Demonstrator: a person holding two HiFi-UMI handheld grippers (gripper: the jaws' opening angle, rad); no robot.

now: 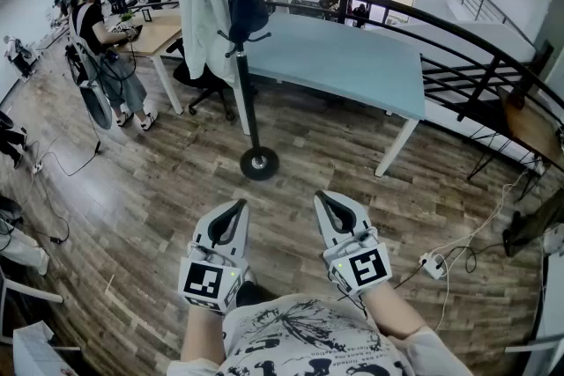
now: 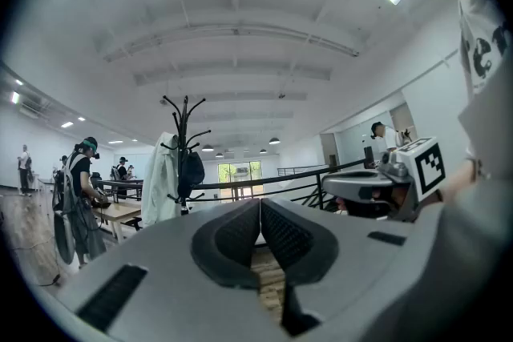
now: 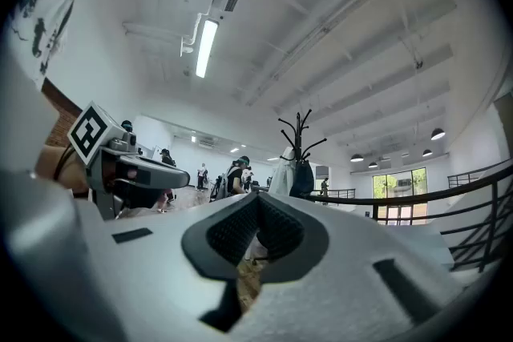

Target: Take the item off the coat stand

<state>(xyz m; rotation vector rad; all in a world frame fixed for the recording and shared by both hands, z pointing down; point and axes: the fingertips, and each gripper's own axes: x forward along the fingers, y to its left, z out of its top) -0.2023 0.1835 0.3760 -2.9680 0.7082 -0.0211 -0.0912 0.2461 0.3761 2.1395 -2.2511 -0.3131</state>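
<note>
A black coat stand rises from a round base on the wooden floor ahead of me. A white coat hangs on its left side and a dark bag on its right. Both grippers are held low near my body, well short of the stand. My left gripper is shut and holds nothing, and so is my right gripper. The left gripper view shows the stand far off with the coat and bag. The right gripper view also shows the distant stand, coat and bag.
A light blue table stands right behind the stand, with a dark curved railing beyond it. A person works at a wooden desk to the left. A power strip and cables lie on the floor at the right.
</note>
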